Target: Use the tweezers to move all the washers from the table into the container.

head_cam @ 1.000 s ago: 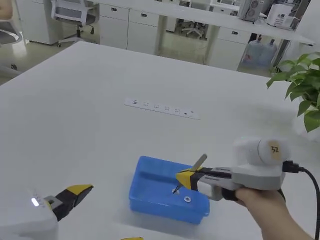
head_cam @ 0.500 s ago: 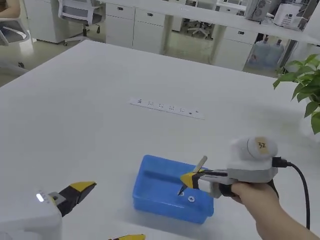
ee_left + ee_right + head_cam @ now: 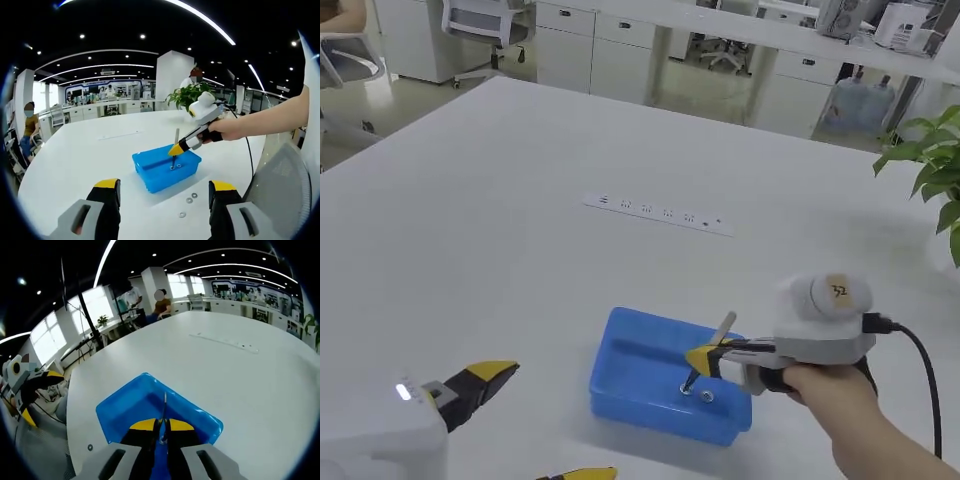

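Right tongs (image 3: 161, 429) were clamped on tweezers (image 3: 164, 410), tips inside blue container (image 3: 630, 350); one washer (image 3: 707, 397) lay inside. Three washers (image 3: 189, 200) lay on bench (image 3: 520, 200), yet to move. Left tongs (image 3: 165, 185) gaped wide, empty.

Left gripper (image 3: 165, 187) low, jaws wide apart; right gripper (image 3: 703, 358) in an outstretched hand (image 3: 825, 392), pinched on tweezers (image 3: 723, 328), angled down.

A white surface (image 3: 500, 190) carries a blue container (image 3: 650, 370) close to its near edge, with a row of sockets (image 3: 658, 213) set flush toward its middle. Three loose washers (image 3: 189, 200) lie on the surface just beside the container.
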